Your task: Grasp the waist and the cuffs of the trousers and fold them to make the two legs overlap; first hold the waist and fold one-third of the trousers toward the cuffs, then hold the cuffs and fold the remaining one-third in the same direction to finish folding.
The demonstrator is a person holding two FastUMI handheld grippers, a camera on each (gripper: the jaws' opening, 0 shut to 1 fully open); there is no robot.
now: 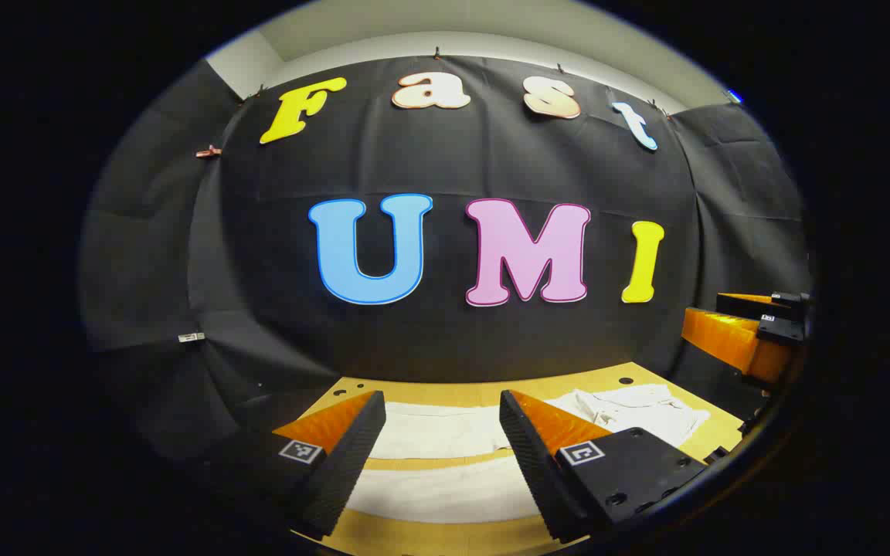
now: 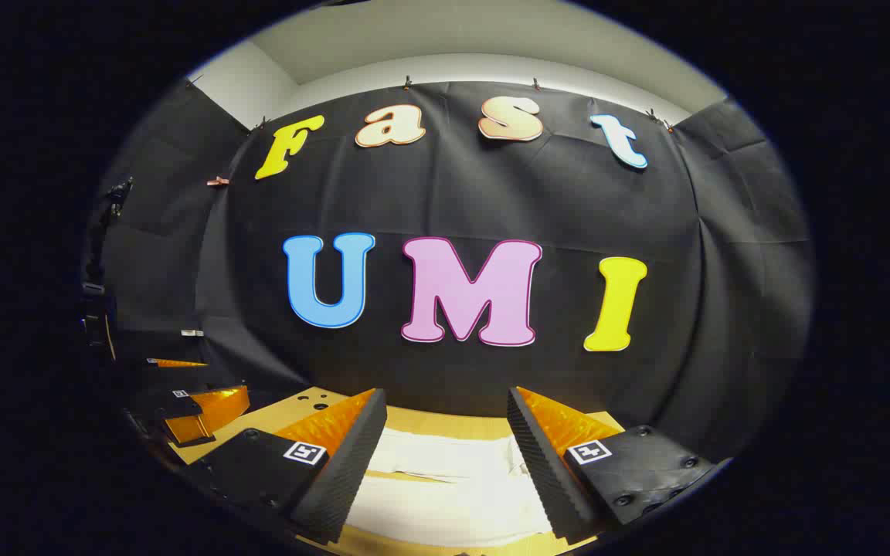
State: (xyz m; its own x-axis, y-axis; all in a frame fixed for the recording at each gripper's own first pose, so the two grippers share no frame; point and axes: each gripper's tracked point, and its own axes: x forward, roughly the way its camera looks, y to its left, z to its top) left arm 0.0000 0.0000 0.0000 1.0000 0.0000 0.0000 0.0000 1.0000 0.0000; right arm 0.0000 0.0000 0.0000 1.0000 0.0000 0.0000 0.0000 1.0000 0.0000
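Note:
White trousers (image 1: 445,494) lie flat on the wooden table (image 1: 484,390), the two legs showing as pale strips and the bunched waist part (image 1: 638,413) to the right. My left gripper (image 1: 441,403) hovers above the legs, open, with nothing between its fingers. In the right gripper view the trousers (image 2: 445,486) spread out just below my right gripper (image 2: 446,401), which is also open and holds nothing. Each gripper shows in the other's view: the right one (image 1: 754,332) at the far right edge, the left one (image 2: 198,409) low on the left.
The booth's black cloth wall (image 1: 445,340) rises right behind the table's far edge. Small round holes (image 1: 625,381) dot the tabletop near its corners. A strip of bare wood (image 2: 445,423) lies between the trousers and the wall.

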